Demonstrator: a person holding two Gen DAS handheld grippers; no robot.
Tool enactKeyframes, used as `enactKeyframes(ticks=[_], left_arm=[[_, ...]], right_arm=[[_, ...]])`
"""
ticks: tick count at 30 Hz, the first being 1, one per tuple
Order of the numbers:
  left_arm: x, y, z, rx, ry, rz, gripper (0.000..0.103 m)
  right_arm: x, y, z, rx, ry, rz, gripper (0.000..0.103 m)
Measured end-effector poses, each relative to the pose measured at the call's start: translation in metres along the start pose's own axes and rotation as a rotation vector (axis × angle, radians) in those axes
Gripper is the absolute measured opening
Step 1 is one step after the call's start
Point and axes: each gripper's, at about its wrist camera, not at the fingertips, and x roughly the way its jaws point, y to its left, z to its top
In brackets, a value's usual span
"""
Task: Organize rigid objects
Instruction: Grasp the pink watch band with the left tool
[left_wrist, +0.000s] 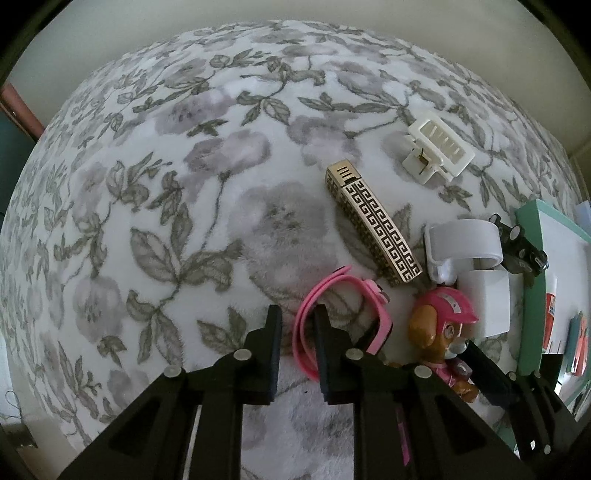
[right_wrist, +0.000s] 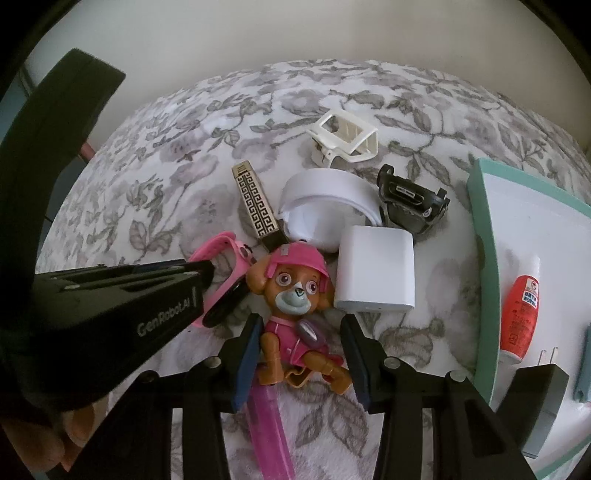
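The left gripper (left_wrist: 297, 332) points straight down, jaws nearly closed on the strap of the pink watch (left_wrist: 317, 310), which lies on the floral blanket (left_wrist: 147, 221) left of the toy pup figure (right_wrist: 295, 295). The right gripper (right_wrist: 299, 354) straddles the pup's body, jaws part open; whether the pads press on it cannot be told. The pup's long axis runs along those fingers. Only the right wrist view shows the mint tray (right_wrist: 480, 221) holding a red bottle (right_wrist: 519, 306).

Left gripper (left_wrist: 297, 328) points down, jaws narrow; right gripper (right_wrist: 300, 341) tilted down, jaws parted.
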Motion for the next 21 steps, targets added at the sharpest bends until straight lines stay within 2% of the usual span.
enactKeyframes(ticks=[3,7,9,10,17,21], left_arm=[[0.0,0.005,-0.002,-0.022,0.005,-0.027,0.01],[-0.003,0.017,-0.003,-0.073,0.008,-0.12,0.008],[-0.008,0.017,-0.003,-0.077,-0.003,-0.133,0.008],[-0.011,0.017,-0.002,-0.074,-0.013,-0.128,0.008],[-0.05,0.025,0.003,-0.101,-0.12,-0.143,0.008],[-0.077,0.03,0.004,-0.107,-0.198,-0.154,0.008]], right_arm=[[-0.001,0.0,0.001,0.005,0.002,0.006,0.045],[-0.006,-0.001,0.002,0.018,0.002,0.023,0.045],[-0.012,-0.002,0.004,0.029,-0.012,0.034,0.042],[-0.017,-0.002,0.006,0.033,-0.022,0.042,0.038],[-0.04,-0.007,0.012,0.06,-0.064,0.075,0.038],[-0.062,-0.014,0.017,0.087,-0.127,0.092,0.038]])
